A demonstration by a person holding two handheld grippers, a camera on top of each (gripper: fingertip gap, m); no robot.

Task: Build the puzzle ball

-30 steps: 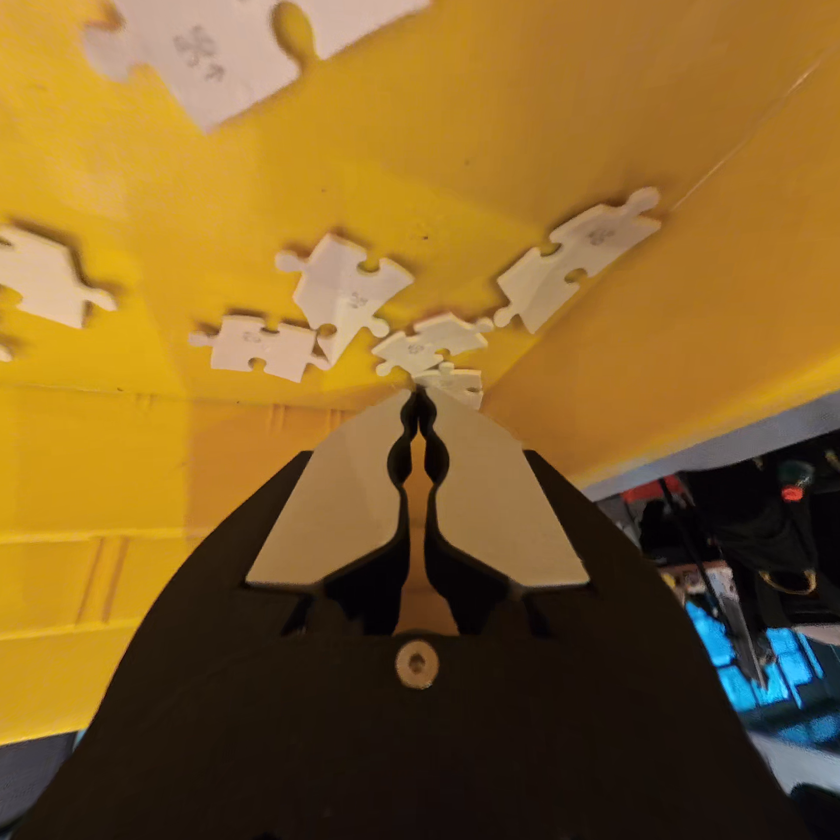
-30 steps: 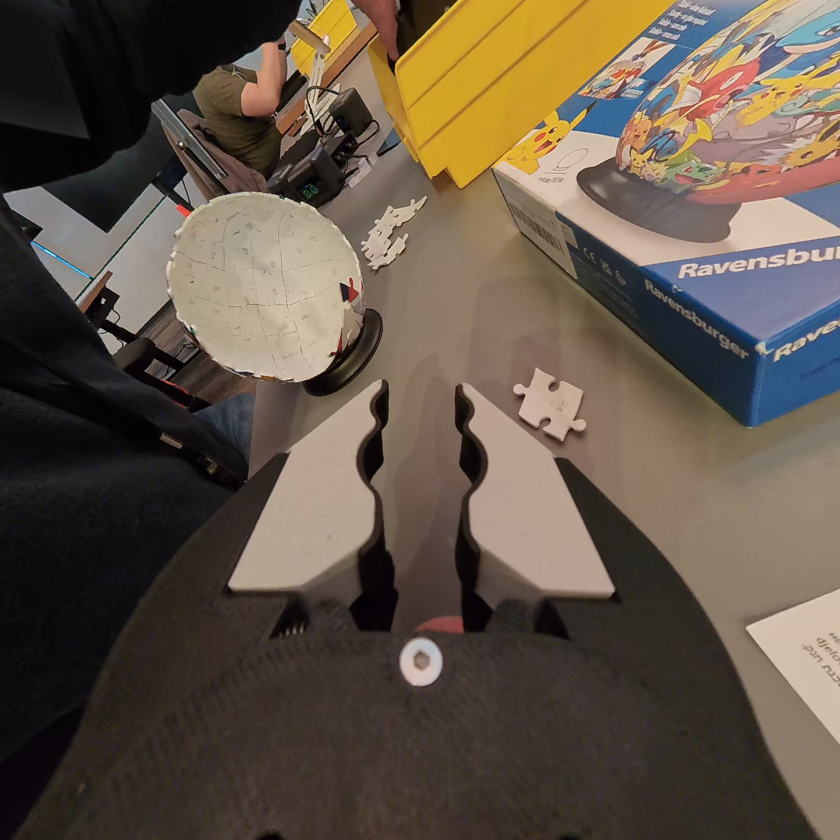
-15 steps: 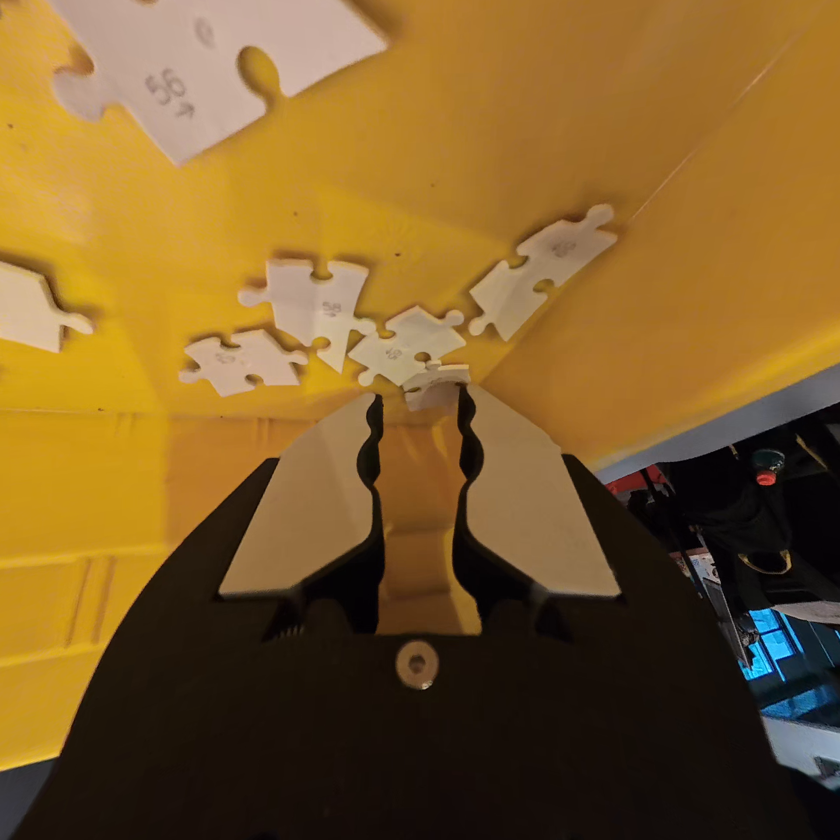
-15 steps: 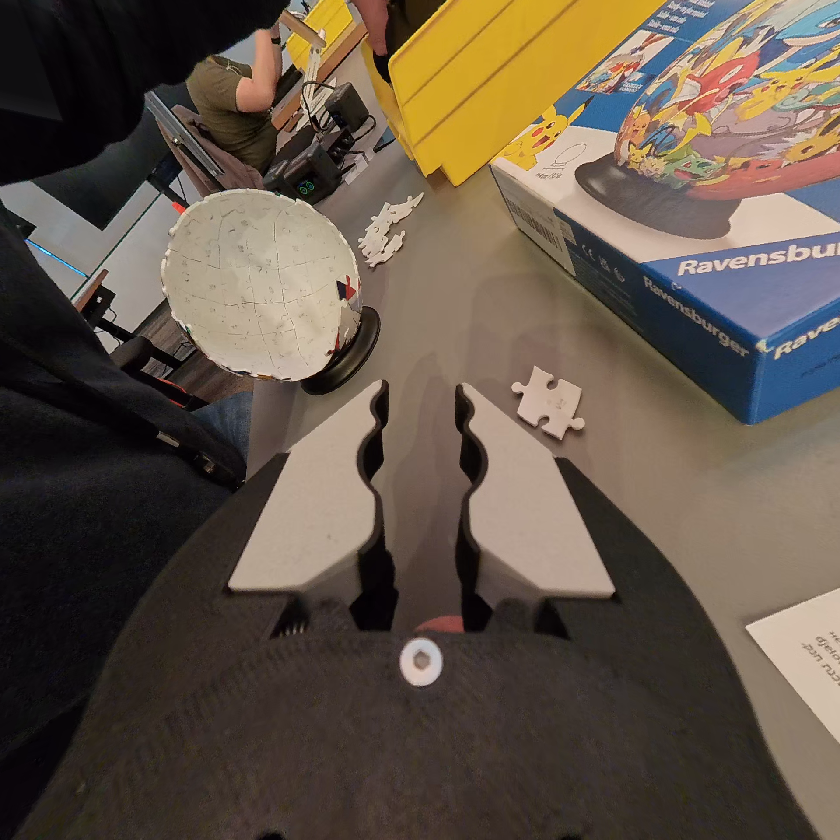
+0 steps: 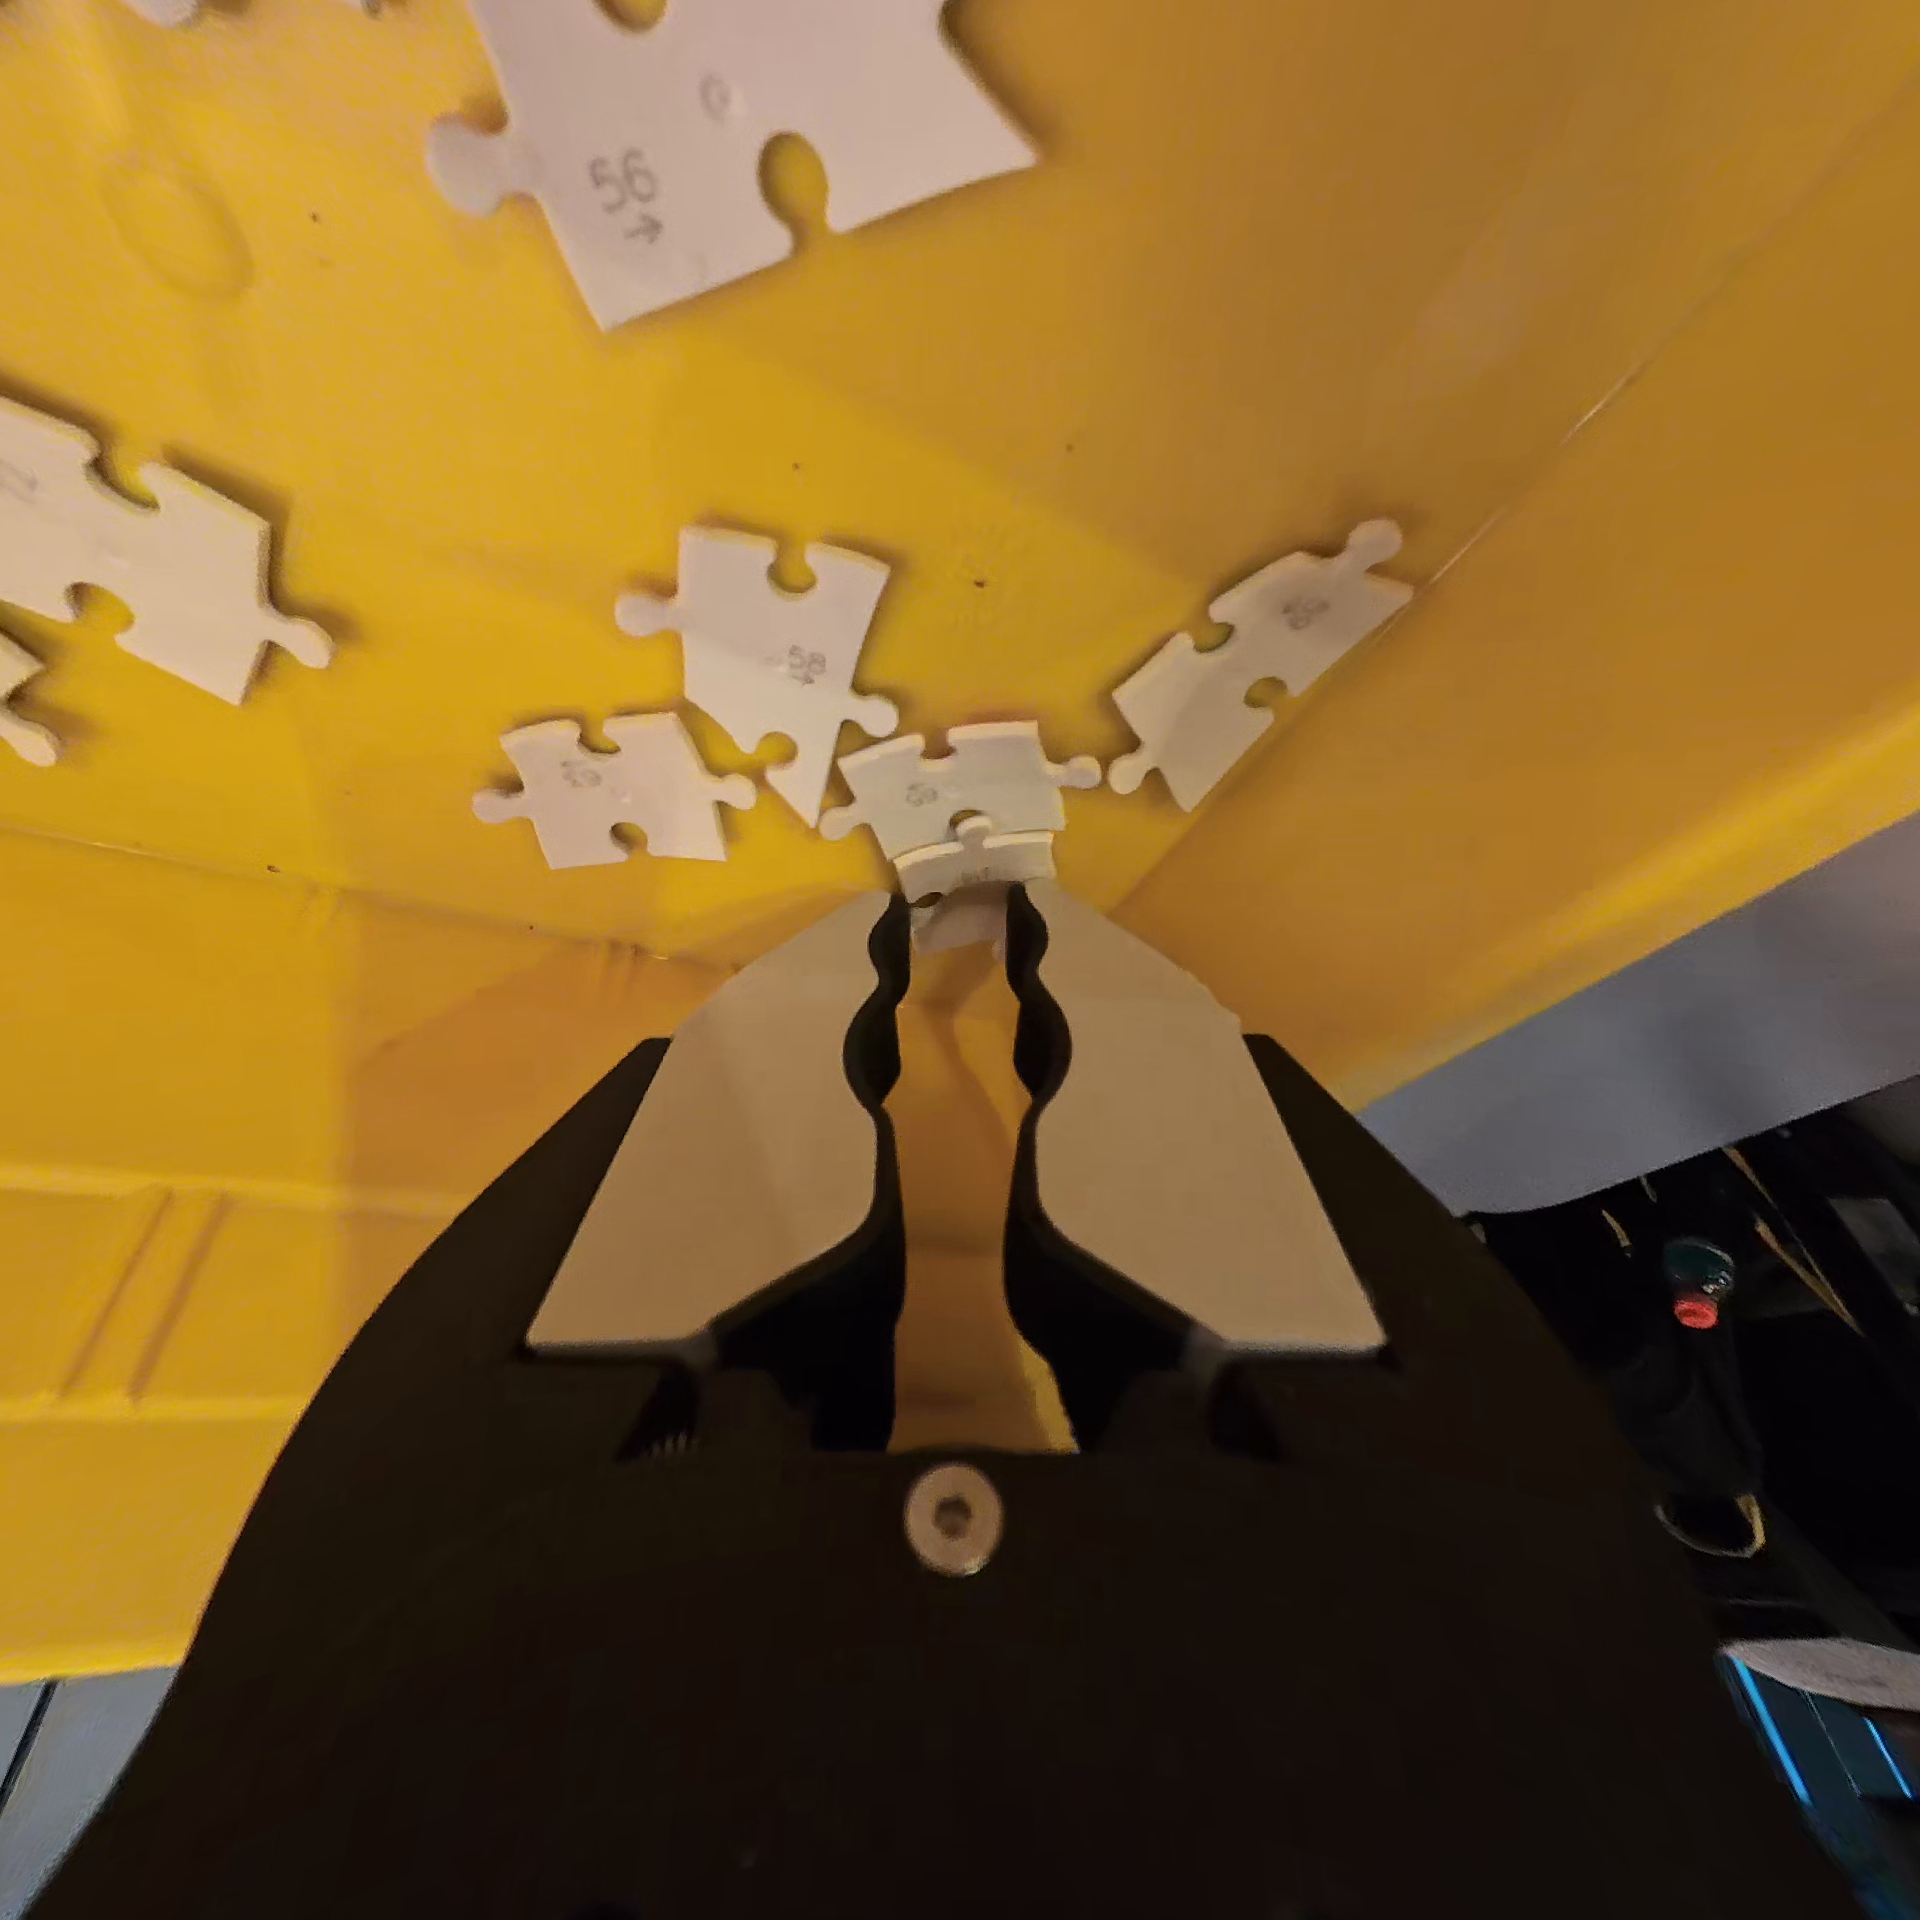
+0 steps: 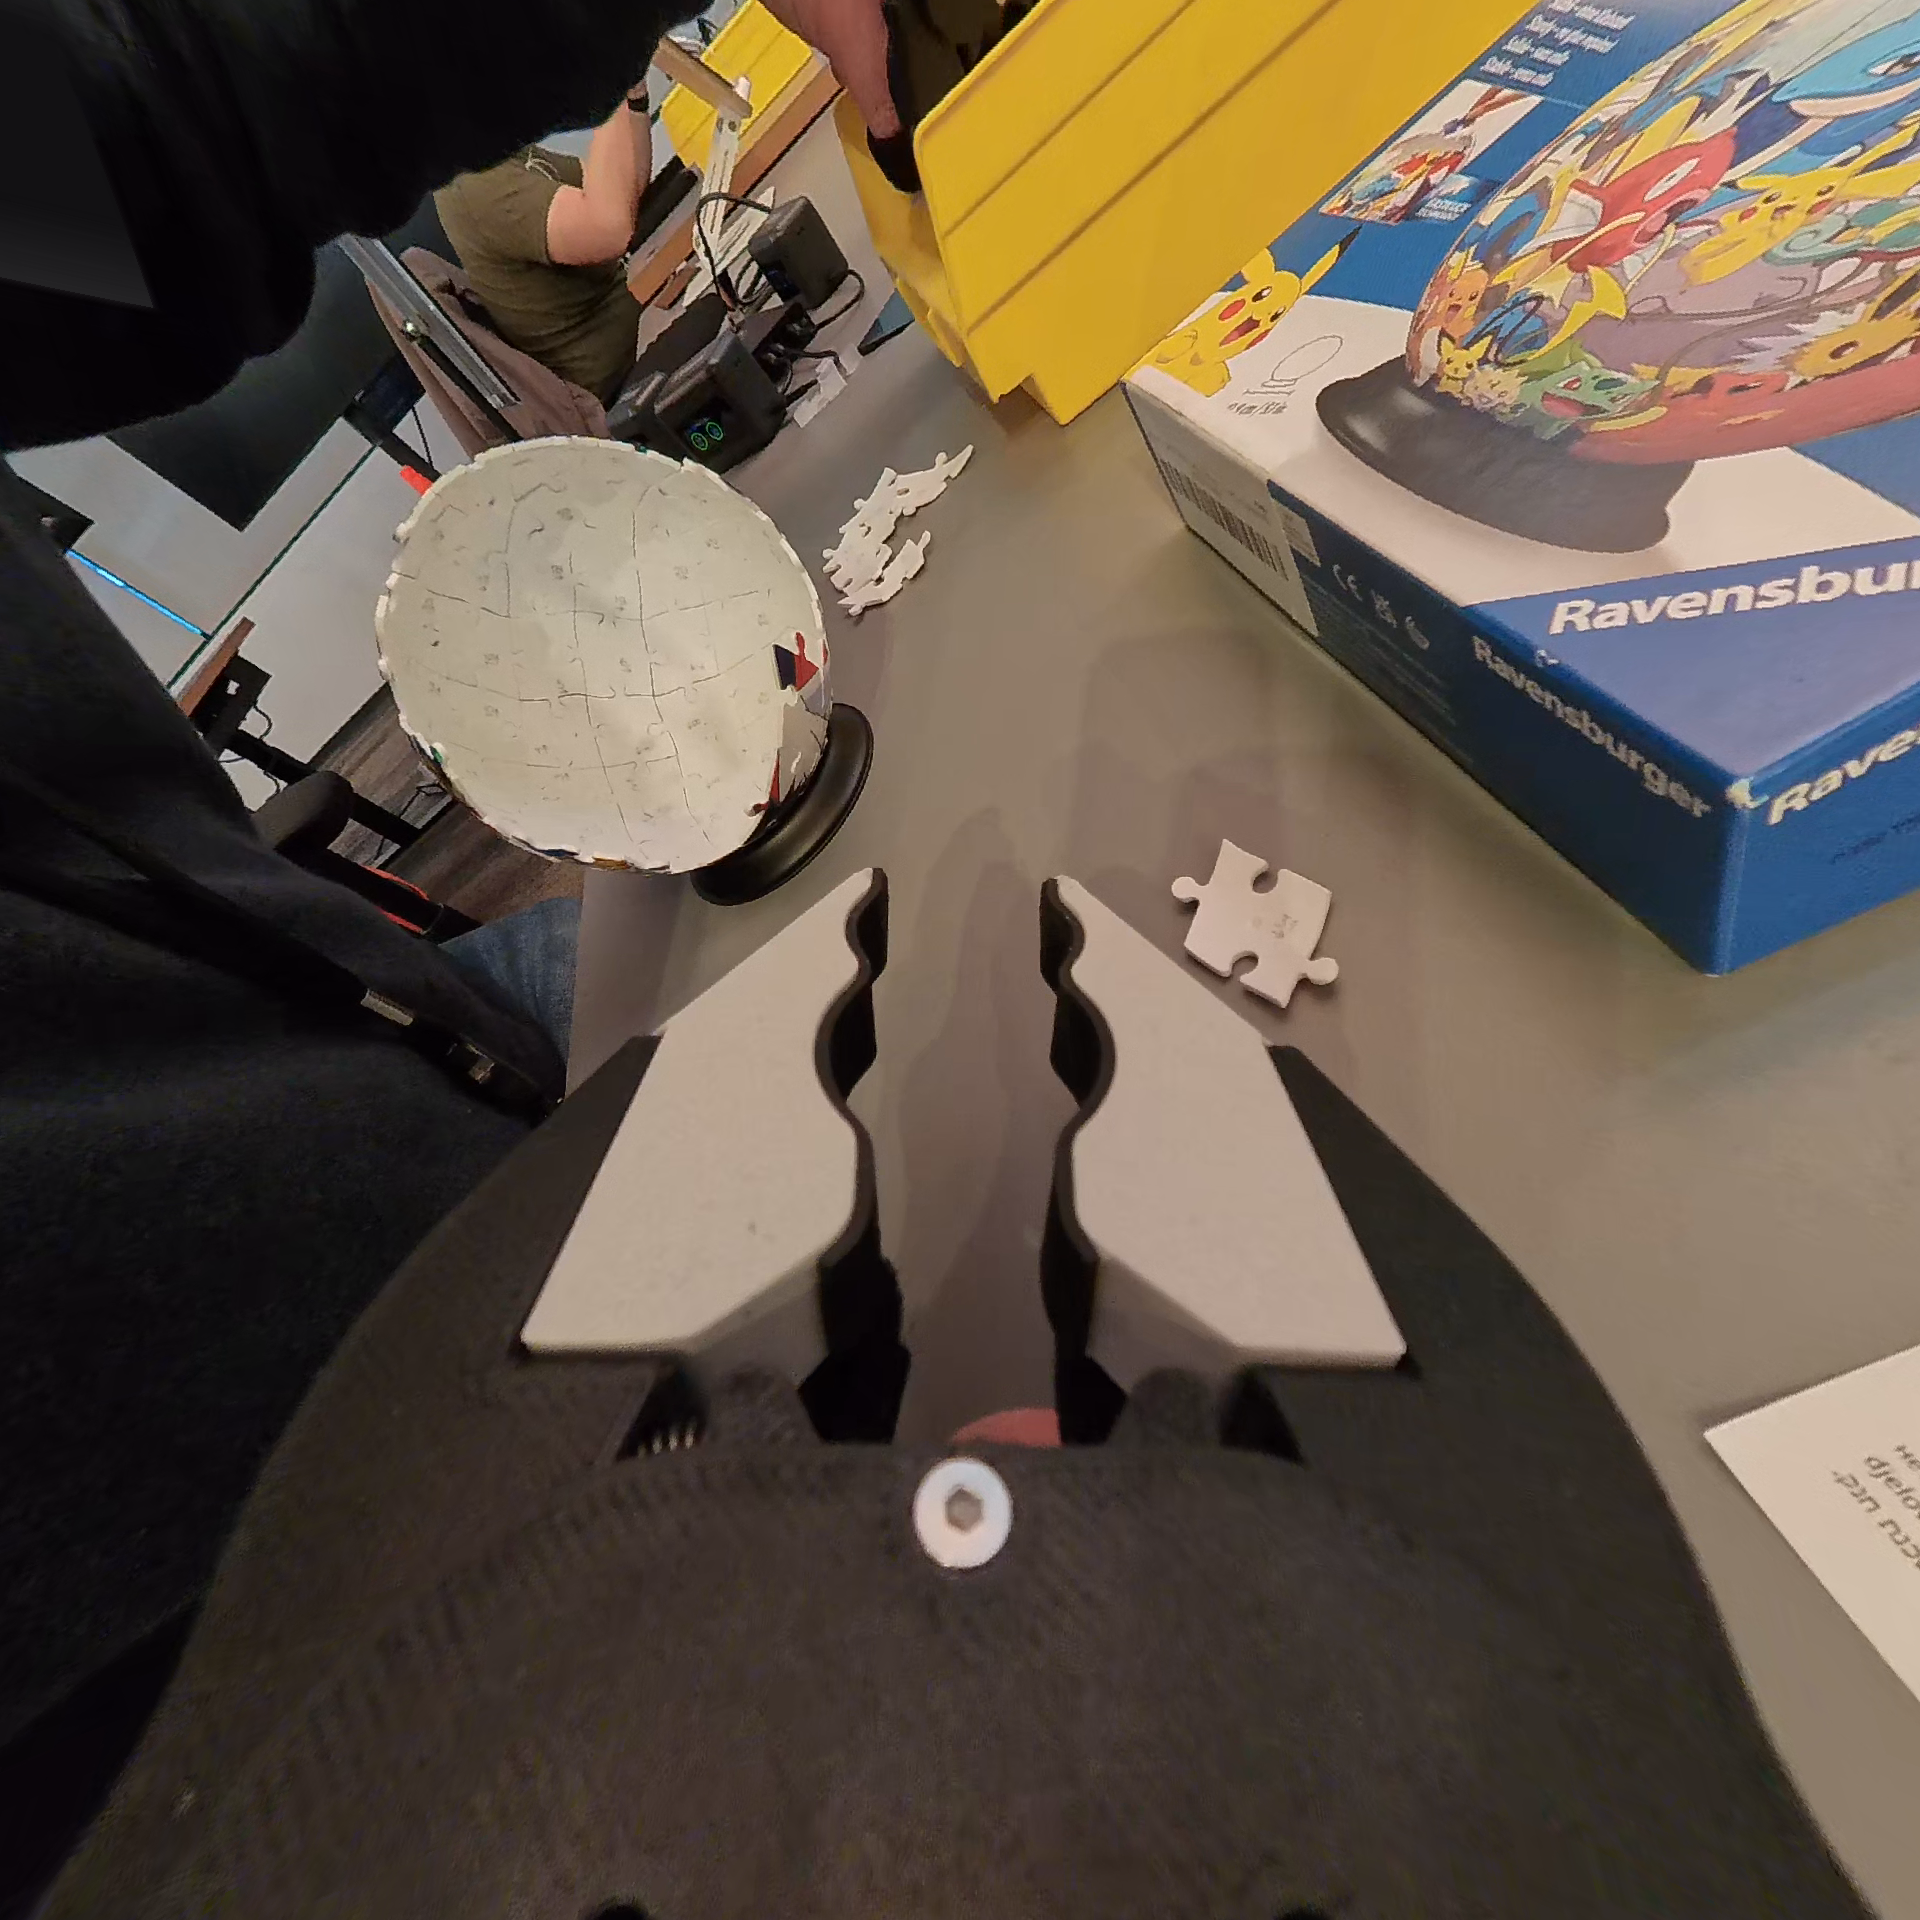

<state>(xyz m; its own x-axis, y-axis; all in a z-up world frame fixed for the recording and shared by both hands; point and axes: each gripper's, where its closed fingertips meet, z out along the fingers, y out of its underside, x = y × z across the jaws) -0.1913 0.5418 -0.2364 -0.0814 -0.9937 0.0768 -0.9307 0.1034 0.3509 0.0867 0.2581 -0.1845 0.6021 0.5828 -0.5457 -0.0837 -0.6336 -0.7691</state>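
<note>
The half-built puzzle ball (image 6: 597, 655), a white plastic bowl of curved interlocked pieces showing its numbered inner face, sits tilted on a black round stand (image 6: 805, 805) on the grey tabletop (image 6: 1039, 675); by the look of it roughly half the sphere is assembled and the upper half is left to do. Loose white pieces remain: one flat piece (image 6: 1257, 922) lies just beside the right gripper (image 6: 963, 899), a small heap (image 6: 883, 535) lies farther off, and several more rest inside the yellow plastic bin (image 5: 1351, 364). The left gripper (image 5: 954, 906) reaches into a bin corner, its fingers (image 5: 774, 1122) parted a little on either side of a small white piece (image 5: 971, 883); whether they actually grip it I cannot tell. The right gripper's fingers (image 6: 717, 1132) are spread and empty above the tabletop; the blue cardboard puzzle box (image 6: 1558, 644) lies nearby.
</note>
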